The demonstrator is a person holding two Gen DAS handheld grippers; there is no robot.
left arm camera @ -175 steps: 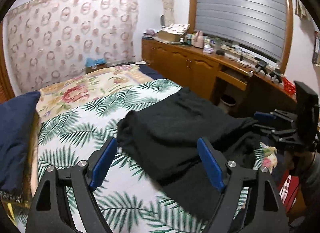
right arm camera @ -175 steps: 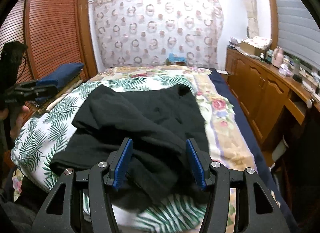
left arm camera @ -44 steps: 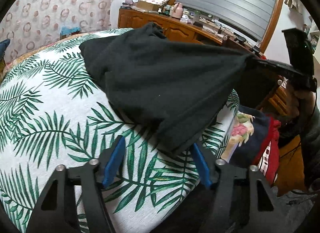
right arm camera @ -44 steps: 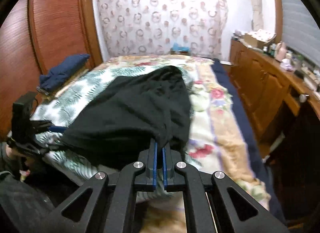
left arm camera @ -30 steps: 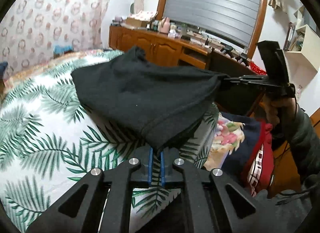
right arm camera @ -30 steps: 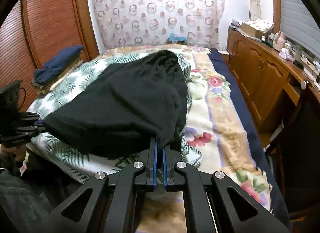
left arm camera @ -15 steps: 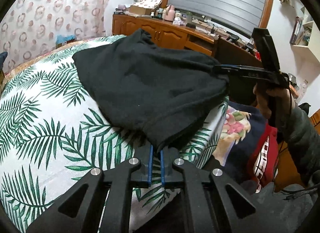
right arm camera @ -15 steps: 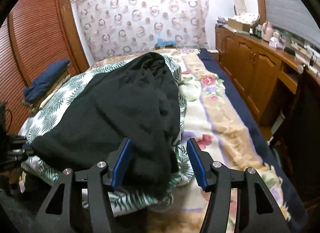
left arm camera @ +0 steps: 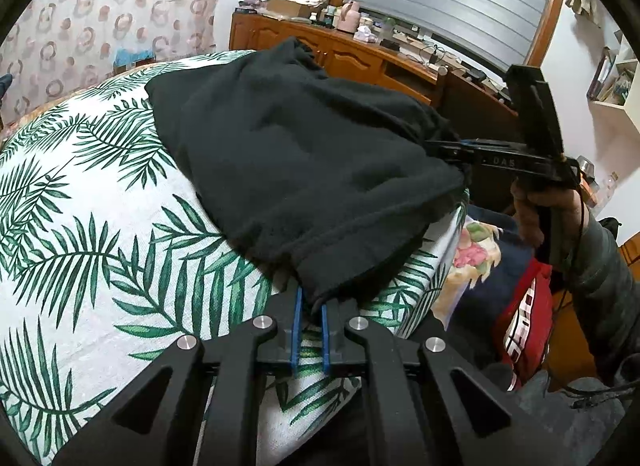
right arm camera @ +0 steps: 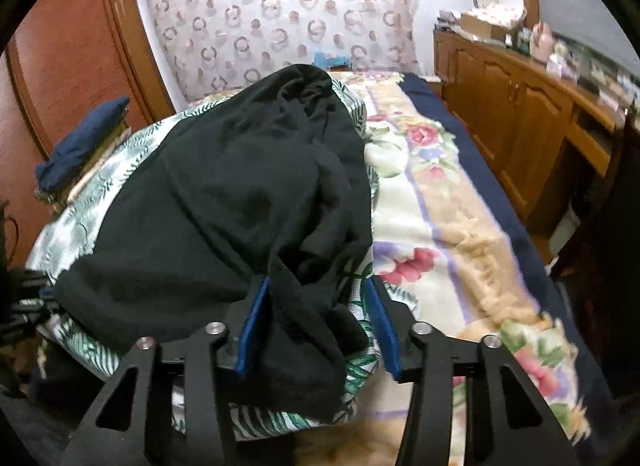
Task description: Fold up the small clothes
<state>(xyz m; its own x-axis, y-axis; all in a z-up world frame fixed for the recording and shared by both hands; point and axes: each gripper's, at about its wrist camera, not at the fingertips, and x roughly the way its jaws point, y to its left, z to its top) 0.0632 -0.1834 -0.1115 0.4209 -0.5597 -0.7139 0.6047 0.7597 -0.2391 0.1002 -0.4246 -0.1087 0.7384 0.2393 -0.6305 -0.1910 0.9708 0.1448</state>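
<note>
A black garment lies spread over the near corner of the bed, bunched toward its far end. My left gripper is shut on the garment's near hem, just off the bed's edge. My right gripper has a fold of the garment's other corner between its blue pads. Its jaws are closing but still stand apart, and the right pad is clear of the cloth. In the left wrist view a hand holds the right gripper at that corner. The left gripper shows dimly at the right wrist view's left edge.
A leaf-print sheet covers this side of the bed, a floral blanket the other. Wooden cabinets with clutter line the wall. A navy folded pile sits by the wardrobe. Red and navy cloth lies below the bed's corner.
The right gripper let go of its corner and opened wide; its jaws are now narrower around the cloth. Both hands sank and the garment settled onto the bed. The left gripper stayed shut on the hem.
</note>
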